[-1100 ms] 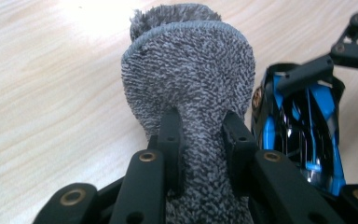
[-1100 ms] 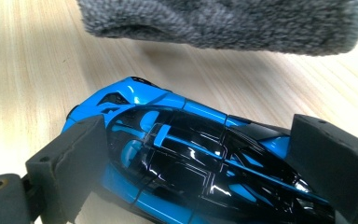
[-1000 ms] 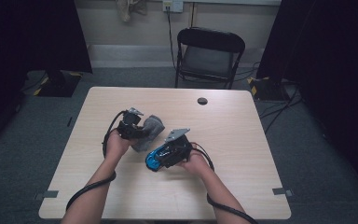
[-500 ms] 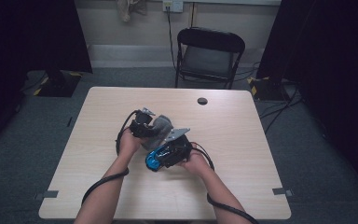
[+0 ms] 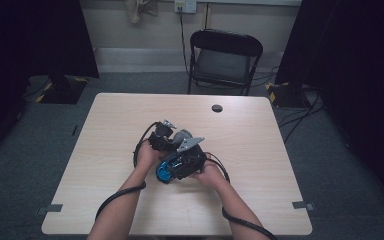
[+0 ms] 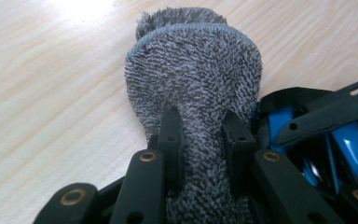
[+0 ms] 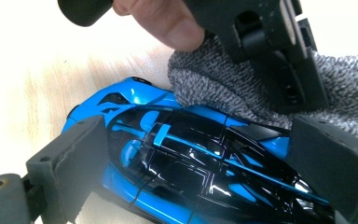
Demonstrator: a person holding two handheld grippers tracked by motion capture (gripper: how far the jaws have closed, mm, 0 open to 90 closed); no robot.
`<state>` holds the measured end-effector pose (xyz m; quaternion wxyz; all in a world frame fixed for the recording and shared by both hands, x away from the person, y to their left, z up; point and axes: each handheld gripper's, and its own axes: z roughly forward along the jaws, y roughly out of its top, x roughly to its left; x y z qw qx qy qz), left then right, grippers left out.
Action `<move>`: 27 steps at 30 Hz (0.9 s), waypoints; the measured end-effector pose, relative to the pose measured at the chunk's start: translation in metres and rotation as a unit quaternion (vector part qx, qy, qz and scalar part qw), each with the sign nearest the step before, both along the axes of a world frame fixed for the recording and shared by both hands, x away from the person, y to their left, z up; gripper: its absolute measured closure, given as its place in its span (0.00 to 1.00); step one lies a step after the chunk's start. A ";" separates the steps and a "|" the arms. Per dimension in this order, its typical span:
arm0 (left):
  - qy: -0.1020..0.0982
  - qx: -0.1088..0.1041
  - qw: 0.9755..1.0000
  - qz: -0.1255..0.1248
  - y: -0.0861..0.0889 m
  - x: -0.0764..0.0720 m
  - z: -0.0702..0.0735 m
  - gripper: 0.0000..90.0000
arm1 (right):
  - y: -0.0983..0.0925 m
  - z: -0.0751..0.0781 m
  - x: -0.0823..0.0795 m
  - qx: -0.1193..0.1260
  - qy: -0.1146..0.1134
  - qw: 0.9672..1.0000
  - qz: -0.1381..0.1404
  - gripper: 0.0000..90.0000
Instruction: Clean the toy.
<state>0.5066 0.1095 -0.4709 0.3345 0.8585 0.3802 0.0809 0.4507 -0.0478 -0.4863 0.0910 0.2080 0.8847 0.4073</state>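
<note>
A blue and black toy car [image 7: 191, 163] sits between the pads of my right gripper [image 7: 200, 158], which is shut on its two sides. In the high view that gripper [image 5: 180, 165] holds the car [image 5: 164, 172] just above the table's middle. My left gripper [image 6: 200, 126] is shut on a bunched grey terry cloth [image 6: 193, 70]. The cloth [image 7: 214, 88] rests against the car's upper edge, with the left gripper [image 7: 270, 46] right over it. From above, the left gripper [image 5: 166, 137] and cloth [image 5: 183, 135] sit just behind the car.
The light wooden table [image 5: 105, 165] bears a small black round object [image 5: 217, 108] near its far edge. A black folding chair [image 5: 225, 60] stands behind the table. Cables trail from both grippers toward the near edge.
The left gripper has carried the cloth rightward and down, from apart on the car's left to against the car. The right gripper and the car have kept still.
</note>
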 end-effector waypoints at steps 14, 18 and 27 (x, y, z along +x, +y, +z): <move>0.016 -0.010 1.000 -0.001 -0.001 -0.003 0.000 0.82 | 0.000 0.000 0.000 0.000 0.000 1.000 0.000 0.06; 0.024 -0.009 1.000 0.003 0.001 -0.004 0.001 0.82 | 0.000 0.000 -0.001 0.000 0.000 1.000 0.000 0.06; 0.027 -0.014 1.000 0.002 0.006 -0.007 0.001 0.82 | 0.001 0.001 -0.001 -0.004 0.001 1.000 0.001 0.06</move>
